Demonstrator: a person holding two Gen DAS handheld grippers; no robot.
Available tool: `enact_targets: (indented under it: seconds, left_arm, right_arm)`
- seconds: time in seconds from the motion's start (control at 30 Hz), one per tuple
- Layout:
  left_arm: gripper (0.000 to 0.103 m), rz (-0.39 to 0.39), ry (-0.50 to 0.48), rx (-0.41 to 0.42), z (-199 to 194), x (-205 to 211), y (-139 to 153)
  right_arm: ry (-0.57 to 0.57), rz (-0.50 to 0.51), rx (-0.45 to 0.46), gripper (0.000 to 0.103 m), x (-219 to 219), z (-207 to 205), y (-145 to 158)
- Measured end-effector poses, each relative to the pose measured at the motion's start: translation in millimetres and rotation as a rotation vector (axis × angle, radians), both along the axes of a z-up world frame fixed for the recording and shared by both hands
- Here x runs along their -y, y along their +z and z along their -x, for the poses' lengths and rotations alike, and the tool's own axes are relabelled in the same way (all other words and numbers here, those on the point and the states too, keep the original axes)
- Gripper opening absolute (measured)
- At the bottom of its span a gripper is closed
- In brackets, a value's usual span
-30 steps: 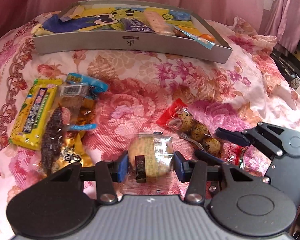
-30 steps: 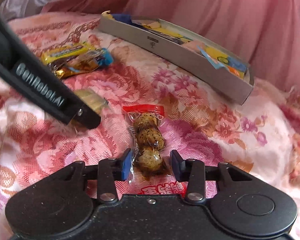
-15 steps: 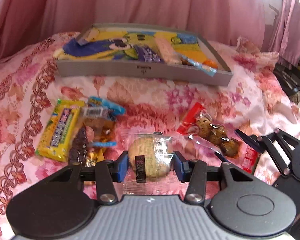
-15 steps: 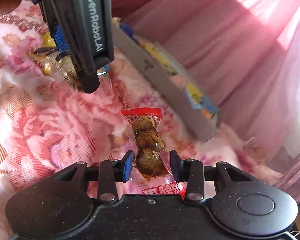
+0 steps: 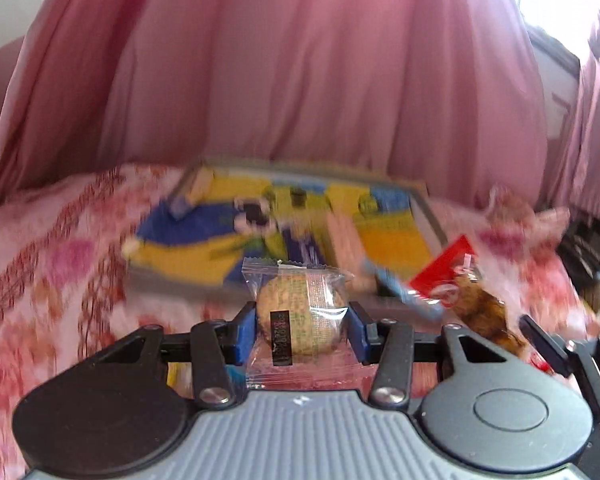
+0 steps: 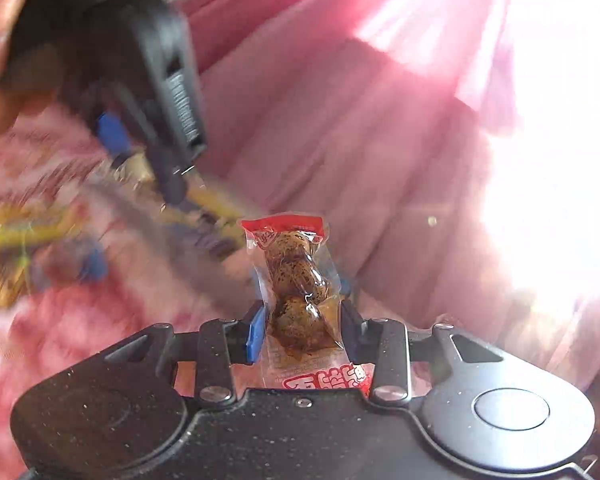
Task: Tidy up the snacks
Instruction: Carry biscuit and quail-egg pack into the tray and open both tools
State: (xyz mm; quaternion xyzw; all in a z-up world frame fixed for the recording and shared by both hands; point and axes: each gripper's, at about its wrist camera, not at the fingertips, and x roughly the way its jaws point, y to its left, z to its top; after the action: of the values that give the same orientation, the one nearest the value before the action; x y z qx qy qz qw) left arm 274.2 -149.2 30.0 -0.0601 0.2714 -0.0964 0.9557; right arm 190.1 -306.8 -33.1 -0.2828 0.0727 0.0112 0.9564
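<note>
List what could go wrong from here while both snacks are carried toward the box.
1. The right tongs pinch only the lower end of the quail egg packet; the long top could swing or slip.
2. The left tongs squeeze the wrapped round biscuit, which may crack.
3. The two tools move close together and could collide above the box.
</note>
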Motion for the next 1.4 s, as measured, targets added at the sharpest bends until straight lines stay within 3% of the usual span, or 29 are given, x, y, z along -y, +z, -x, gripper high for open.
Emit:
enact_targets:
  seconds: [0.23,0.43,0.67,0.83,1.0,1.07,1.33,1.4]
  left_arm:
    - [0.051,0.015,0.041,0.071,-55,11,13]
    - [0.051,0.083,0.095,0.038,-104,24,4]
    - [0.051,0.082,0.119,0.002,-140,39,-17]
    - [0.051,0.045,0.125,-0.007,-156,51,-26]
    - [0.050,0.035,0.145,-0.007,-165,57,-29]
    - [0.051,0.042,0.159,-0.018,-167,56,-34]
    - [0.051,0.063,0.181,-0.019,-168,52,-40]
    - [0.051,0.065,0.178,-0.020,-168,52,-40]
  right_arm:
    - [-0.030,-0.182,0.056,0.040,12,-48,25]
    - [-0.036,-0.298,0.089,0.040,24,-85,21]
    - [-0.075,-0.413,0.044,0.040,50,-121,1]
    - [-0.085,-0.568,-0.017,0.040,69,-141,4]
    - [-0.074,-0.566,-0.054,0.041,70,-152,-2]
    - [-0.058,-0.574,-0.071,0.018,67,-154,-8]
    - [-0.055,-0.570,-0.064,0.023,64,-155,-11]
    - [-0.052,-0.573,-0.057,0.030,64,-155,-10]
